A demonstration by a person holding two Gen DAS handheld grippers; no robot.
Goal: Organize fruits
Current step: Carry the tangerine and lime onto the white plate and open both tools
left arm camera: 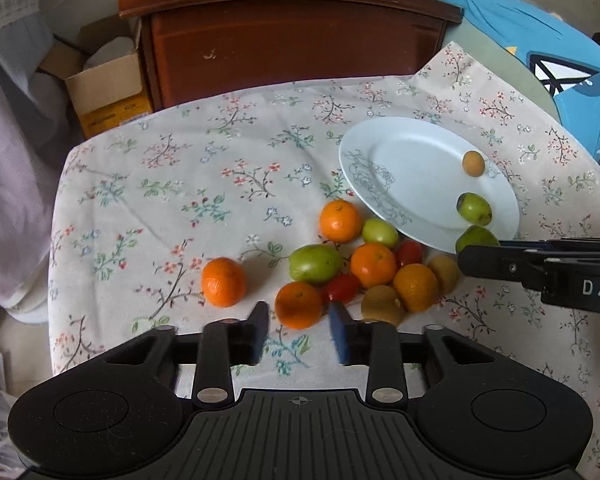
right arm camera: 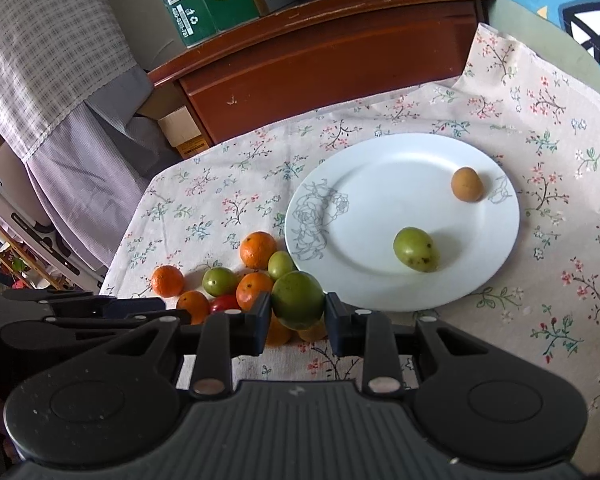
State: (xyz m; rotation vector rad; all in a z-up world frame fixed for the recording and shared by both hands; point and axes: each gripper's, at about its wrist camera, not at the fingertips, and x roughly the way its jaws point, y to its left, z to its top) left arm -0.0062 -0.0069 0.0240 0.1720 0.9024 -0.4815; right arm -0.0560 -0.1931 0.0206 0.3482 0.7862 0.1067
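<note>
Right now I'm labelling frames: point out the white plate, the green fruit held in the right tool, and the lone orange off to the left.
white plate (right arm camera: 384, 172): right wrist view, bare centre.
held green fruit (right arm camera: 298, 300): right wrist view, middle of its skin.
lone orange (left arm camera: 223, 282): left wrist view, middle of its peel.

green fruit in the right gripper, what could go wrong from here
The right gripper pinches the round green fruit only by its sides, so it might slip out before reaching the plate. Set down too fast, it may roll, or knock the green fruit on the plate. The left gripper hovers at an orange in the packed pile, which could scatter the neighbours.
</note>
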